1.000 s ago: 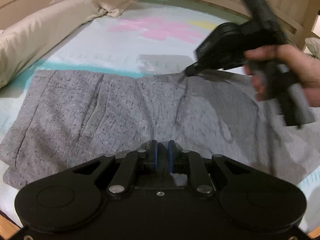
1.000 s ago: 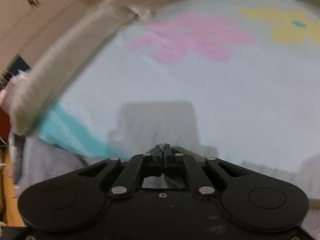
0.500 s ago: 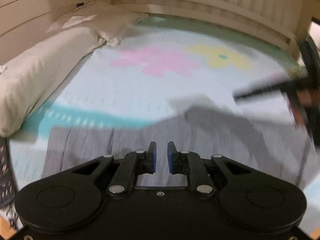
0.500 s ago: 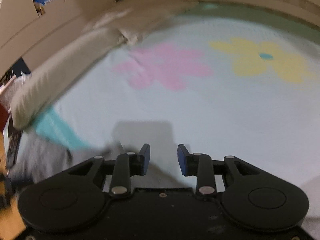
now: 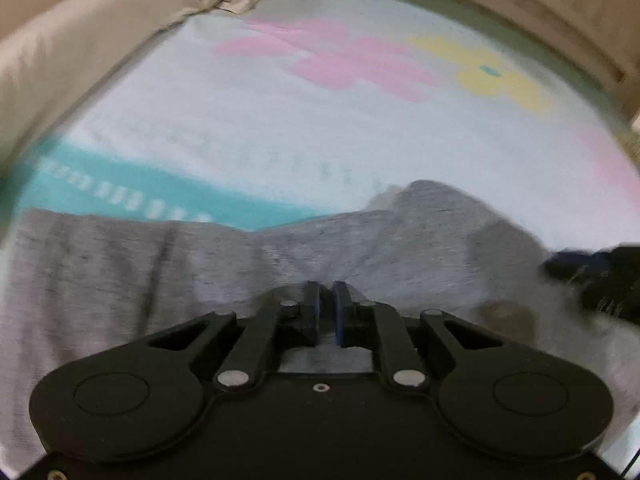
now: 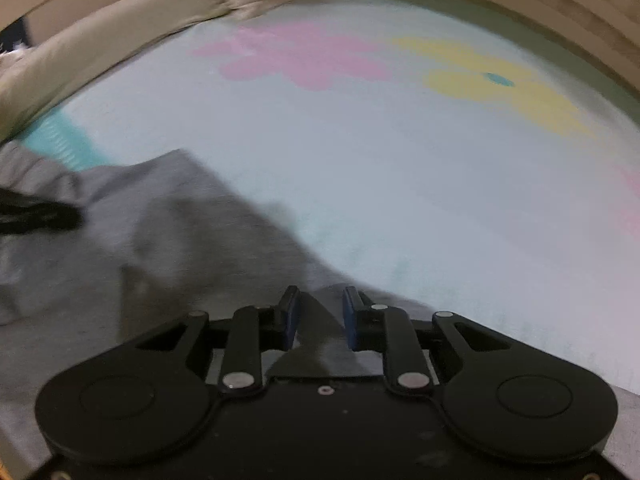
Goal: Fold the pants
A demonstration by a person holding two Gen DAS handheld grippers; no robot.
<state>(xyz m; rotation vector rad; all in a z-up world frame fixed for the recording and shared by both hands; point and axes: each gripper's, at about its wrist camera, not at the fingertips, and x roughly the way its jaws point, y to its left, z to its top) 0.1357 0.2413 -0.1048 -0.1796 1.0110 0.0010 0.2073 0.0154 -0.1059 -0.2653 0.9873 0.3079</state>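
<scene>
The grey pants (image 5: 120,280) lie spread across the flowered bed sheet (image 5: 320,140), with a raised hump at their far edge on the right. My left gripper (image 5: 327,286) points down onto the cloth. Its jaws are closing to a narrow slit, and fabric bunches at the blue fingertips. In the right wrist view the pants (image 6: 180,240) fill the lower left. My right gripper (image 6: 319,292) hangs over their edge with its jaws closing but still apart. A fold of cloth lies between the pads, untouched. Each gripper shows as a dark blur in the other's view.
A long beige pillow (image 5: 80,40) runs along the left side of the bed, seen again in the right wrist view (image 6: 80,48). A wooden bed frame (image 5: 560,8) curves round the far end. Bare sheet with pink and yellow flowers stretches beyond the pants.
My right gripper let go of the cloth it was shut on, opened wide, then narrowed again over the pants' edge. My left gripper slid across the pants and its jaws drew nearly together.
</scene>
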